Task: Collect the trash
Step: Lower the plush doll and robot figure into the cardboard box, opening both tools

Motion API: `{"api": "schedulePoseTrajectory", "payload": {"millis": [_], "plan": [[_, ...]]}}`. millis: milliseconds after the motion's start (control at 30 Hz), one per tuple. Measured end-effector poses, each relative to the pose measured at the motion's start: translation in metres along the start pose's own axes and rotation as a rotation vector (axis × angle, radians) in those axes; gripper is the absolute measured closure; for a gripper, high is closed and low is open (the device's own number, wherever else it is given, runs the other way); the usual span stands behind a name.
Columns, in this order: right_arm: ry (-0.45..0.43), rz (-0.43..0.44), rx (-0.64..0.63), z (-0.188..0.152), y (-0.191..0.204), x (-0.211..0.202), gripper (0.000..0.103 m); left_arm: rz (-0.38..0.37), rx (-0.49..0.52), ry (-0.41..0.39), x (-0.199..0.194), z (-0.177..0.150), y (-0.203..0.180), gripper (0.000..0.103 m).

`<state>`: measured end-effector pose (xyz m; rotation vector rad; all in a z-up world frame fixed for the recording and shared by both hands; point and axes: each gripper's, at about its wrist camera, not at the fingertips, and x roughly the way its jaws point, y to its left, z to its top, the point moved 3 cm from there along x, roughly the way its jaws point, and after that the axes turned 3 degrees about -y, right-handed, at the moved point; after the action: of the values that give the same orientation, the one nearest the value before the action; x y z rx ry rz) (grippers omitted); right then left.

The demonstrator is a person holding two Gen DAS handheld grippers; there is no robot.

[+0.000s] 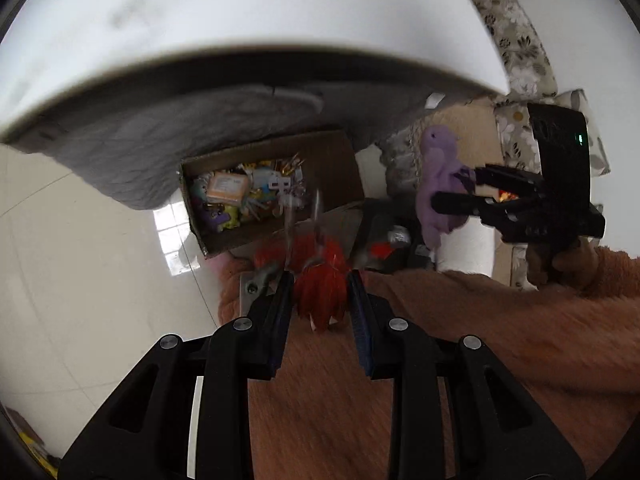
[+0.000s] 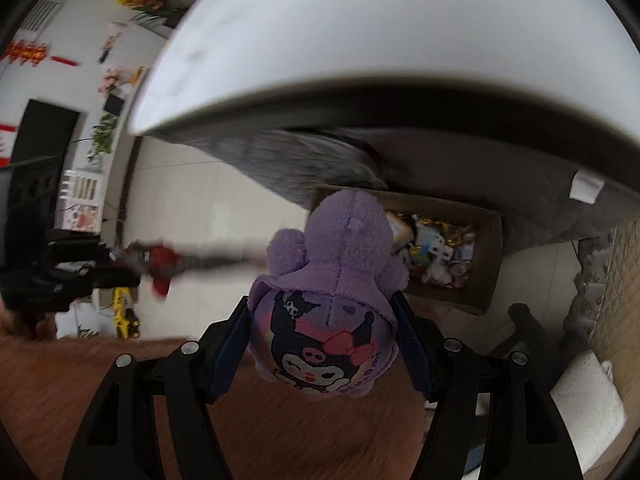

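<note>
Two fuzzy toys: round purple plush (image 2: 324,320), red tufted ornament (image 1: 320,292).

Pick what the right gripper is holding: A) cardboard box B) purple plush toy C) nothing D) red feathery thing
B: in the right wrist view the purple plush toy sits clamped between the right gripper pads, above the open cardboard box on the floor; the red feathery thing is in the left gripper.
</note>
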<state>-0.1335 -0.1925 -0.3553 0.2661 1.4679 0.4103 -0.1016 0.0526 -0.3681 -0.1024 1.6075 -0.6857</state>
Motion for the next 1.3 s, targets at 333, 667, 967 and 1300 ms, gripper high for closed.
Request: {"api": "schedulePoseTrajectory", "payload": {"millis": [333, 667, 967, 1300], "plan": [[0.108, -0.225, 0.224, 0.003, -0.126, 0.217, 0.029, 0.132, -0.140, 0.124, 0.254, 0.043, 0.116, 0.076], [0.163, -0.301, 0.308, -0.010, -0.157, 0.256, 0.012, 0.231, -0.326, 0.171, 0.300, 0.023, 0.152, 0.013], [0.139, -0.272, 0.266, -0.013, -0.133, 0.199, 0.012, 0.247, -0.284, 0.172, 0.248, 0.024, 0.126, 0.013], [-0.177, 0.086, -0.162, 0.062, 0.040, -0.052, 0.005, 0.203, -0.033, -0.205, 0.011, 0.007, 0.025, 0.013]]}}
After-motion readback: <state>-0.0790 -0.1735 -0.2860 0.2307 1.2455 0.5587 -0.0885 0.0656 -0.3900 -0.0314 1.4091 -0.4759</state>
